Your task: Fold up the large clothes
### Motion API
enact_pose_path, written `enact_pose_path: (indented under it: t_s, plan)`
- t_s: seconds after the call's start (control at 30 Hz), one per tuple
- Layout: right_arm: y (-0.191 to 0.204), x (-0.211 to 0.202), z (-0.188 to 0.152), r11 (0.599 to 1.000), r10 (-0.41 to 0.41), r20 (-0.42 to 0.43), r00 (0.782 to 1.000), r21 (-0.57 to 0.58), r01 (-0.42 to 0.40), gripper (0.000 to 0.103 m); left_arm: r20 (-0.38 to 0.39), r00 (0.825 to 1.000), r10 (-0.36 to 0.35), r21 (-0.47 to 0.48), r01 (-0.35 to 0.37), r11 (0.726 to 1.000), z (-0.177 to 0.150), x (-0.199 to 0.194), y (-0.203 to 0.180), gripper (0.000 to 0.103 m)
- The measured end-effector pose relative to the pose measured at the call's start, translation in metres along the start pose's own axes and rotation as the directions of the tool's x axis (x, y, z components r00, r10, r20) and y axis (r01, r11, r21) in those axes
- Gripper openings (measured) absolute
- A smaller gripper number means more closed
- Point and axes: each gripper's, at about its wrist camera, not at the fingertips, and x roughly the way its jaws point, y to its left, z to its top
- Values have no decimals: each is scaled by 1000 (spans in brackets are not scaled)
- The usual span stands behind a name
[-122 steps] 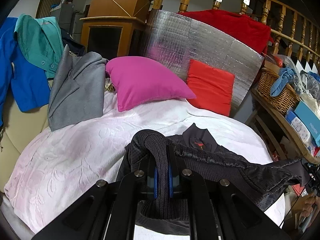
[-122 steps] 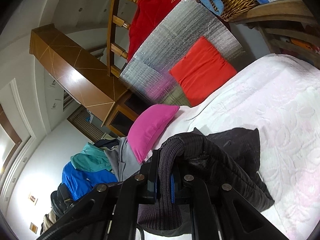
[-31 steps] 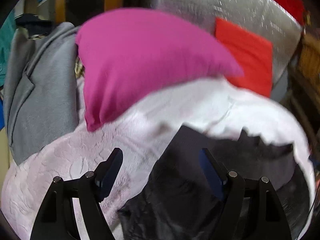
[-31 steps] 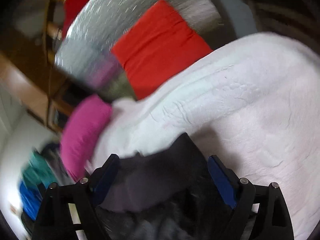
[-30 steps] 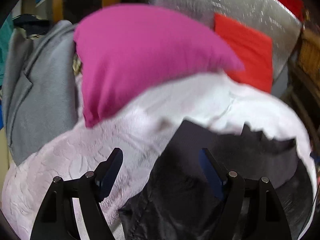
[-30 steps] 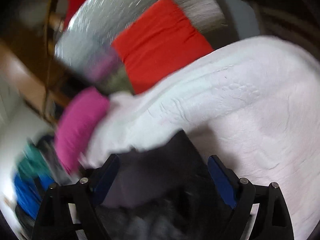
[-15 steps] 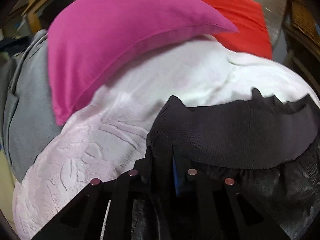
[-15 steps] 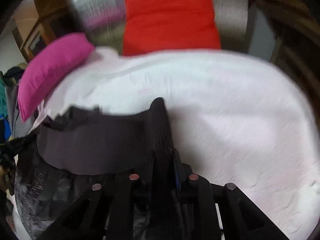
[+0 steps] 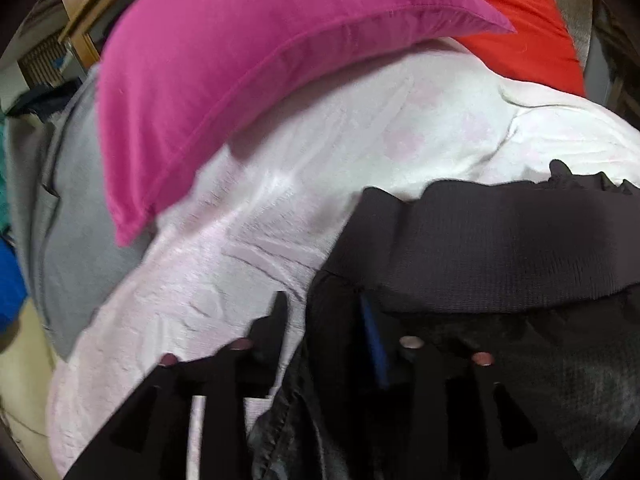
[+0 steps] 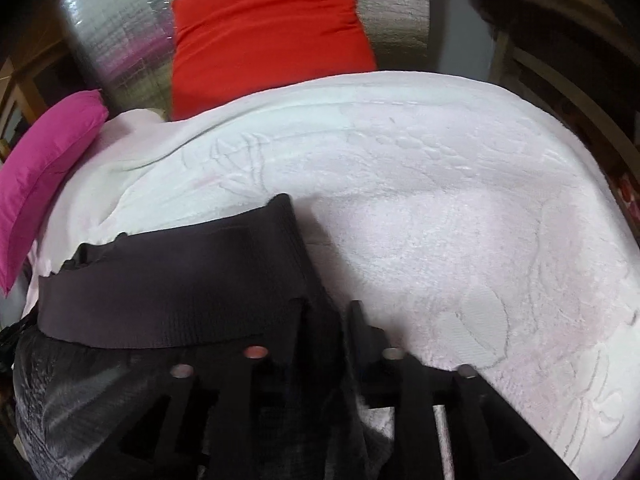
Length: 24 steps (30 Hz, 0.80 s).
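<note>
Blanket: pale pink-white, embossed pattern, spread over the whole surface (image 10: 460,220); same cover fills the centre of the left view (image 9: 248,248), creased.
Magenta pillow: 12 o'clock in the left view (image 9: 240,60), lower edge resting on the blanket; at 9 o'clock in the right view (image 10: 44,160).
Red cushion: 12 o'clock in the right view (image 10: 264,36), propped upright against the silver panel; 1 o'clock in the left view (image 9: 528,28), partly behind the magenta pillow.
Silver foil panel: quilted, reflective, behind the red cushion (image 10: 120,28).
Grey garment: 9 o'clock in the left view (image 9: 68,200), beside the blanket (lapel visible, type unclear).
Wooden cabinet: 11 o'clock, left view (image 9: 100,12), blurred.
</note>
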Motion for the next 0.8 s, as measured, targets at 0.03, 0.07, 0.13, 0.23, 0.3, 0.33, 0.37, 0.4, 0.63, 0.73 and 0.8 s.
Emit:
enact_pose_path:
  t_s: [0.03,0.07,0.13,0.23,0.3,0.33,0.37,0.4,0.63,0.73,0.8]
  plan:
    - [-1,-6,0,1000,0,9,1000,6,0,49,22,1000,-4,-3,5,1000,1,-9,3,53]
    - [-1,-16,0,1000,-7,24,1000,4,7,53,38,999,-8,-7,9,1000,1,-16,6,54]
    - [0,-37,-1,1000,-25,63,998,-6,26,60,77,997,25,-22,-23,999,3,-36,15,54]
    - [3,-75,-3,999,-35,136,990,1,35,63,142,987,80,-84,-69,994,2,-72,34,58]
    - [13,-99,-10,1000,-12,181,983,-22,16,65,183,980,76,-136,-52,989,-5,-99,44,60]
    - [21,-113,-18,999,12,203,979,-41,-4,69,205,978,43,-154,-11,988,-13,-114,45,61]
    - [30,-124,-27,998,40,221,974,-61,-27,70,222,975,6,-156,30,987,-22,-127,41,62]
    - [43,-132,-39,995,69,233,970,-86,-51,71,234,972,-24,-141,58,988,-30,-135,35,62]
    - [125,-128,-123,951,121,212,970,-304,-52,72,201,969,-144,36,139,990,-89,-148,-62,62]
    - [136,-97,-130,945,30,198,980,-325,37,72,107,990,-94,52,89,995,-92,-115,-85,63]
    - [130,-80,-127,954,12,162,987,-297,37,73,74,994,-82,38,79,996,-91,-101,-86,65]
